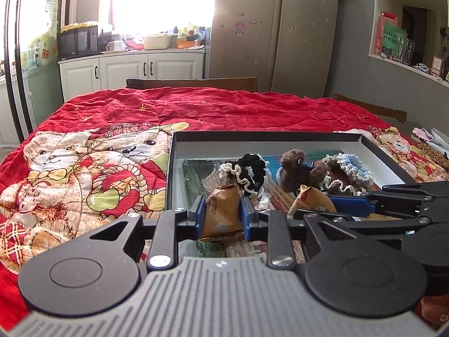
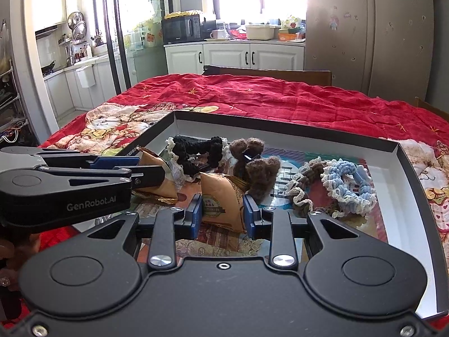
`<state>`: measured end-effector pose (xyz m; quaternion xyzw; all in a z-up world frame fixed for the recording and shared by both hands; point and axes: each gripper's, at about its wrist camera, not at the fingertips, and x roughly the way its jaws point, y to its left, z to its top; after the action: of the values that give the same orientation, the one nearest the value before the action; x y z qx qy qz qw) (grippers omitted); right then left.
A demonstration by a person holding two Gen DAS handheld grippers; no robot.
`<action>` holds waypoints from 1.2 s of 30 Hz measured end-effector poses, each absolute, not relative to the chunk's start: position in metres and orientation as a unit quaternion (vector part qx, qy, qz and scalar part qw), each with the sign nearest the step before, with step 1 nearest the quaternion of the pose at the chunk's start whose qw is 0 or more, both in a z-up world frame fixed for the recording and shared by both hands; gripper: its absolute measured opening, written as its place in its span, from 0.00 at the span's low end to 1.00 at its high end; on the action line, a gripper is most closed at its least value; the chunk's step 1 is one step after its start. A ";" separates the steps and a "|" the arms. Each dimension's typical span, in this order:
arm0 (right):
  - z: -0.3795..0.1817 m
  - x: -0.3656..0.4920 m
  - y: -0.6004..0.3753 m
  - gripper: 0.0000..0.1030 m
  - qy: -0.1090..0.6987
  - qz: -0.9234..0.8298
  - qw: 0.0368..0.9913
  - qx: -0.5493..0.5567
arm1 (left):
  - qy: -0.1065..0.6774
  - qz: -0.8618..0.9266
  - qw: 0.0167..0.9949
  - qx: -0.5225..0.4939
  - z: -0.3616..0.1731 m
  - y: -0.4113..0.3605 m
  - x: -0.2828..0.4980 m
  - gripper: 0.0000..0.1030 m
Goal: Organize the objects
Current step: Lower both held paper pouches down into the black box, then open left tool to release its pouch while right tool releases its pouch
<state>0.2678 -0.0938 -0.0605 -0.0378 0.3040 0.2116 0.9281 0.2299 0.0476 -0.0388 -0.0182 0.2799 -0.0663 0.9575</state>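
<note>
A shallow black box (image 1: 376,144) with white inner walls lies on the red quilt; it also shows in the right wrist view (image 2: 404,157). My left gripper (image 1: 221,214) is shut on a tan snack packet (image 1: 221,210) inside the box. My right gripper (image 2: 223,213) is shut on a second tan packet (image 2: 221,199) beside it. Each gripper shows in the other's view: the right (image 1: 331,205) and the left (image 2: 146,174). Behind the packets lie a black scrunchie (image 2: 196,148), a brown fuzzy hair clip (image 2: 255,163) and a blue scrunchie (image 2: 348,182).
The red teddy-bear quilt (image 1: 112,146) covers the table. Wooden chair backs (image 1: 196,82) stand at the far edge. Kitchen cabinets (image 1: 126,67) and a fridge (image 1: 275,28) are beyond. A few small items (image 1: 432,151) lie right of the box.
</note>
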 end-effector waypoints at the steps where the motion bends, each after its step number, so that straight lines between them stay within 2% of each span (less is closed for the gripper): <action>1: -0.061 0.268 -0.094 0.29 0.304 0.212 0.928 -0.037 | 0.279 -0.066 0.958 -0.016 -0.039 0.047 0.230 0.30; 9: -0.063 0.268 -0.093 0.29 0.304 0.212 0.928 -0.037 | 0.276 -0.063 0.959 -0.001 -0.040 0.043 0.228 0.31; 15: -0.064 0.268 -0.094 0.30 0.303 0.212 0.928 -0.039 | 0.277 -0.064 0.959 0.005 -0.042 0.042 0.228 0.44; 20: -0.064 0.268 -0.094 0.30 0.300 0.210 0.930 -0.042 | 0.274 -0.064 0.960 0.004 -0.041 0.042 0.228 0.44; 22: -0.064 0.267 -0.095 0.30 0.296 0.209 0.931 -0.041 | 0.271 -0.063 0.961 0.002 -0.040 0.042 0.227 0.51; 36: -0.059 0.263 -0.099 0.38 0.286 0.208 0.935 -0.035 | 0.260 -0.062 0.964 -0.003 -0.037 0.043 0.224 0.58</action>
<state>0.2635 -0.0989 -0.0590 -0.0354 0.2863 0.2081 0.9346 0.2236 0.0432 -0.0369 -0.0029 0.2599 -0.0619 0.9636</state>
